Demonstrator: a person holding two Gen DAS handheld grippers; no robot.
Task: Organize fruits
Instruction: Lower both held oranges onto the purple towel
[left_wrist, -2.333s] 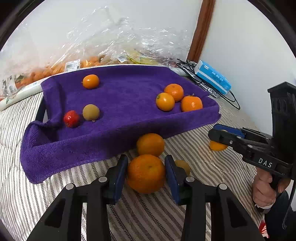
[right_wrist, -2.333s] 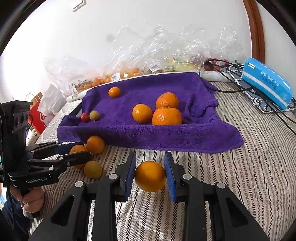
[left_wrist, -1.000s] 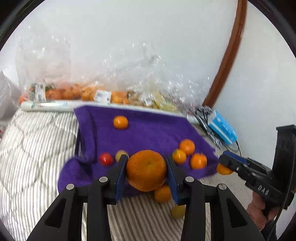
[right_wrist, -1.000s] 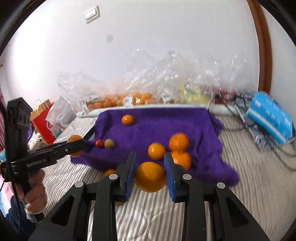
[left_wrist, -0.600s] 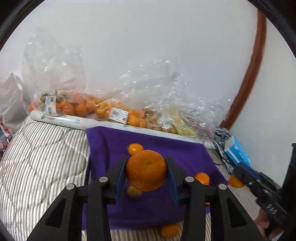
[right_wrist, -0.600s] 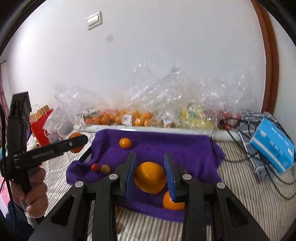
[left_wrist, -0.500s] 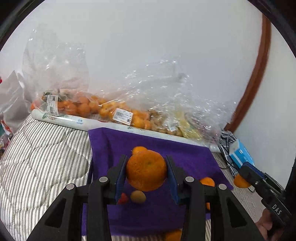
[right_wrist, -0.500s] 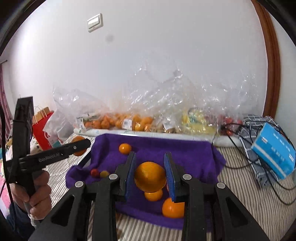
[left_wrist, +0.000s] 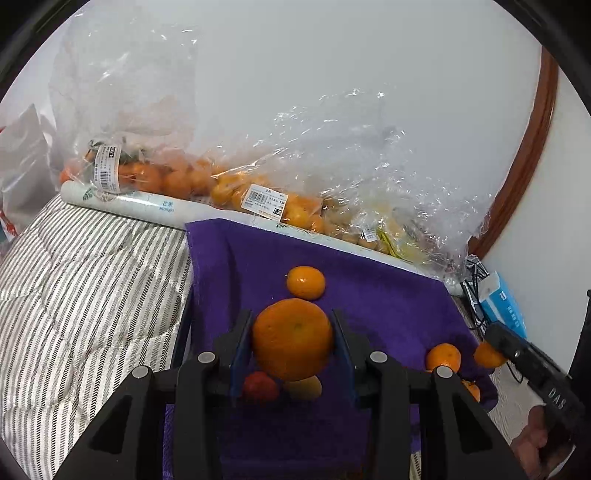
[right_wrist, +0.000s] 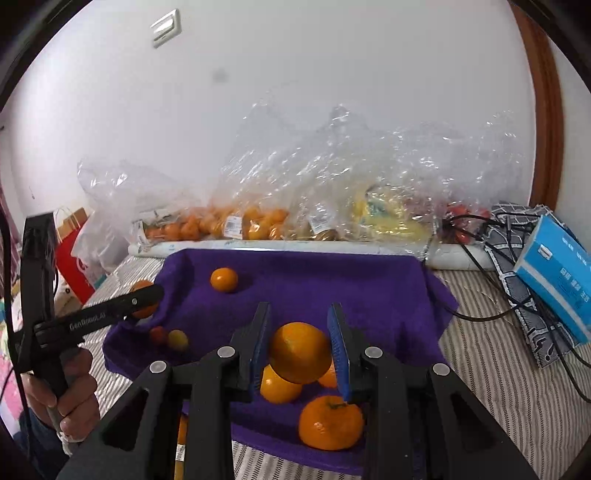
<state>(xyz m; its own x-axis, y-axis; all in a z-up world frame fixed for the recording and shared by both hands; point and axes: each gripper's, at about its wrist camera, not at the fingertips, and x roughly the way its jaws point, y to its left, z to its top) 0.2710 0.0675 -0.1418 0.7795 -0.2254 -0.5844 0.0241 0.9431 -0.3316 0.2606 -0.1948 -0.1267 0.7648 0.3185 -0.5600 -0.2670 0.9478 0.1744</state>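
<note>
My left gripper is shut on a large orange and holds it in the air over the left part of the purple towel. Below it lie a small red fruit and a yellowish fruit; a small orange lies farther back. My right gripper is shut on a smooth orange above the towel's near right part, over a group of oranges. The left gripper shows at the left of the right wrist view.
Clear plastic bags of oranges and other fruit lie along the wall behind the towel. A blue tissue pack and black cables lie at the right. The bed cover is striped. A red paper bag stands at the left.
Both grippers lifted their oranges off the striped cover and carried them up and over the purple towel. Both stayed shut on their fruit.
</note>
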